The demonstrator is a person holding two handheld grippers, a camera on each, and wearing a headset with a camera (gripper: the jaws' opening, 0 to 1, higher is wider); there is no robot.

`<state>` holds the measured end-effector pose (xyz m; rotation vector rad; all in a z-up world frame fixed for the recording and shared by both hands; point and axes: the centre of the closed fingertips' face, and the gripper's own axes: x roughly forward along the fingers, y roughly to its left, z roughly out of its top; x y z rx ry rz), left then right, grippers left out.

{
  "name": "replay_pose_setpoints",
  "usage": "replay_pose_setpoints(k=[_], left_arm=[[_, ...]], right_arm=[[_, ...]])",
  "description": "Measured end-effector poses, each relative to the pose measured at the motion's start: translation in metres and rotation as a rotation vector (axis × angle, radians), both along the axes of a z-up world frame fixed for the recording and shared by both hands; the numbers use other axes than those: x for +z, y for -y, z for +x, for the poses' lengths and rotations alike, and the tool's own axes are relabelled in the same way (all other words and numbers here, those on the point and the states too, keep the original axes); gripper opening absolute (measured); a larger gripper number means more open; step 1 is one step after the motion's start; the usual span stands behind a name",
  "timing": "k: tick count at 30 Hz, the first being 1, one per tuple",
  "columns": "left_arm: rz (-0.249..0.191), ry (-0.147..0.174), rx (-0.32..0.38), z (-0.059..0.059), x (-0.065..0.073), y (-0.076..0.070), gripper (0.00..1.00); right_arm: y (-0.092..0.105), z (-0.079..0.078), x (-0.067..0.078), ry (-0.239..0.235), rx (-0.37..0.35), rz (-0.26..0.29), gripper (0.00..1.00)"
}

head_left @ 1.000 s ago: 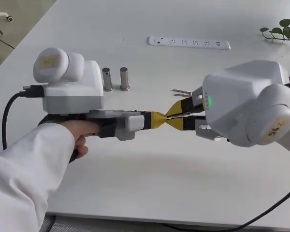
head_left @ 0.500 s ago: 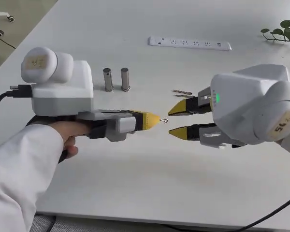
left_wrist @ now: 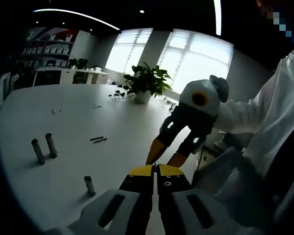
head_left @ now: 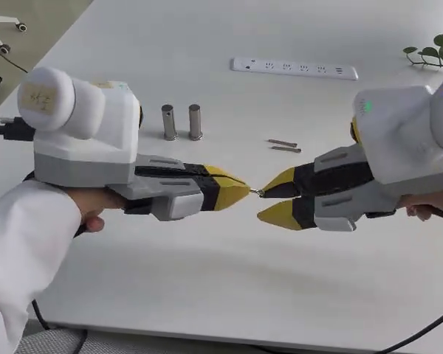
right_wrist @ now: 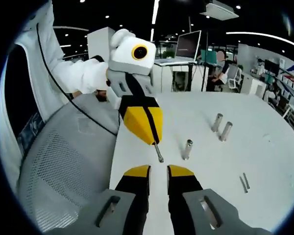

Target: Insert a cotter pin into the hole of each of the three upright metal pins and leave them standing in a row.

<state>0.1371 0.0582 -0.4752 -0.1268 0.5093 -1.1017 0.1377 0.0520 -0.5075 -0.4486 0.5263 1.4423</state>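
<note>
My left gripper [head_left: 248, 191] is shut on a cotter pin [head_left: 259, 192], whose small end sticks out past the yellow tips above the table. My right gripper [head_left: 270, 200] faces it tip to tip, open, its upper jaw just beside the pin's end. In the right gripper view the cotter pin [right_wrist: 158, 152] points at the gap of my open right gripper [right_wrist: 158, 172]. Two upright metal pins [head_left: 168, 122] [head_left: 196, 122] stand side by side behind. A third metal pin [right_wrist: 187, 149] stands nearer, seen too as the lone pin [left_wrist: 89, 185] in the left gripper view. Two spare cotter pins [head_left: 283, 145] lie on the table.
A white power strip [head_left: 294, 68] lies at the far side of the white table [head_left: 229, 273]. A potted plant [head_left: 432, 51] sits at the far right edge. A mesh chair [right_wrist: 63, 166] stands by the table's near edge.
One second ago both grippers' tips met on the cotter pin. The right gripper opened and drew back, then came close again, still open. The left gripper has kept the pin.
</note>
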Motion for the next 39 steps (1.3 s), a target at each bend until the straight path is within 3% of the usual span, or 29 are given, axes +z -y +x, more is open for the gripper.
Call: replay_pose_setpoints(k=[2,5,11,19,24,31,39], left_arm=[[0.0,0.037,-0.028,-0.003,0.002,0.002,0.0],[0.015,0.053,-0.046,-0.005,0.002,0.002,0.0],[0.04,0.102,-0.095,-0.012,0.0,0.003,0.0],[0.063,0.117,-0.145,-0.019,-0.005,0.005,0.0],[0.07,0.106,-0.163,-0.023,-0.011,0.004,0.0],[0.133,0.139,-0.227,-0.03,-0.021,0.006,0.0],[0.16,0.145,-0.261,-0.033,-0.026,0.01,0.0]], right_arm=[[-0.002,-0.005,0.001,-0.031,0.006,0.012,0.0],[-0.004,-0.012,0.003,-0.054,0.019,0.029,0.02],[-0.004,-0.017,0.002,-0.046,0.042,0.019,0.0],[-0.005,-0.028,-0.002,-0.064,0.085,0.002,0.0],[-0.005,-0.032,-0.005,-0.069,0.104,-0.012,0.0],[-0.003,-0.037,-0.007,-0.078,0.135,-0.035,0.0],[-0.001,-0.041,-0.012,-0.088,0.165,-0.06,0.0]])
